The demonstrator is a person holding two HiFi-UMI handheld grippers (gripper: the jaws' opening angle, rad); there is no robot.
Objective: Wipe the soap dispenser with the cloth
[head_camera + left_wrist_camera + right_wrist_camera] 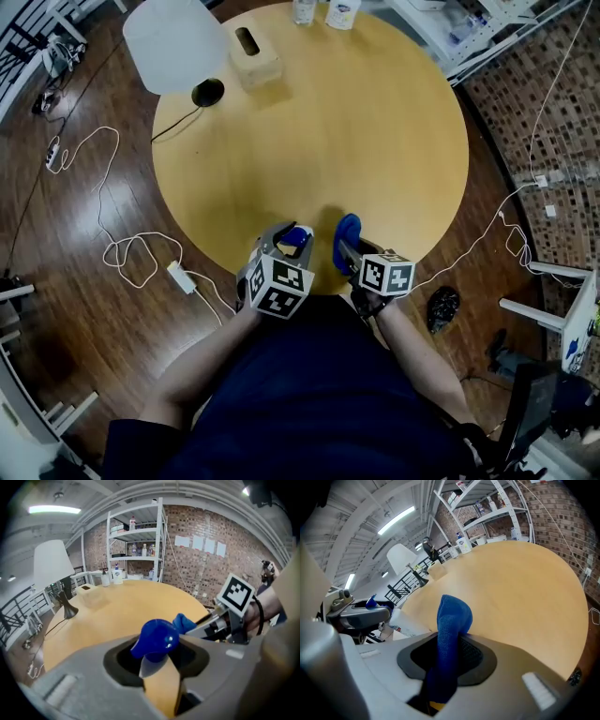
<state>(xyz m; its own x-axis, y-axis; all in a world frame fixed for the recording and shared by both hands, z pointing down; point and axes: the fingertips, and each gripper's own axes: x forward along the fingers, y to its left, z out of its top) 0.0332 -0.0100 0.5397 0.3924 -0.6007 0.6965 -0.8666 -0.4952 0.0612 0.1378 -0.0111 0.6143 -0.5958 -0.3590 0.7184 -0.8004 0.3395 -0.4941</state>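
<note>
The soap dispenser (pixel 154 640) shows only its blue pump head; its body is hidden inside the left gripper (pixel 159 670). The lower end of the cloth (pixel 451 620) is hidden between the jaws of the right gripper (pixel 440 672). At the far edge of the table (pixel 375 141), 2 bottles (pixel 343 11) are cut off by the picture's top, and their labels are too small to read.

The person wore a dark navy short-sleeved top (pixel 309 394). The left gripper (pixel 296 240) and the right gripper (pixel 346 242) had grey moulded shells with black insets, and each carried a white cube (pixel 278 286) printed with black square markers (a black strap (pixel 257 616) circled the right wrist).
</note>
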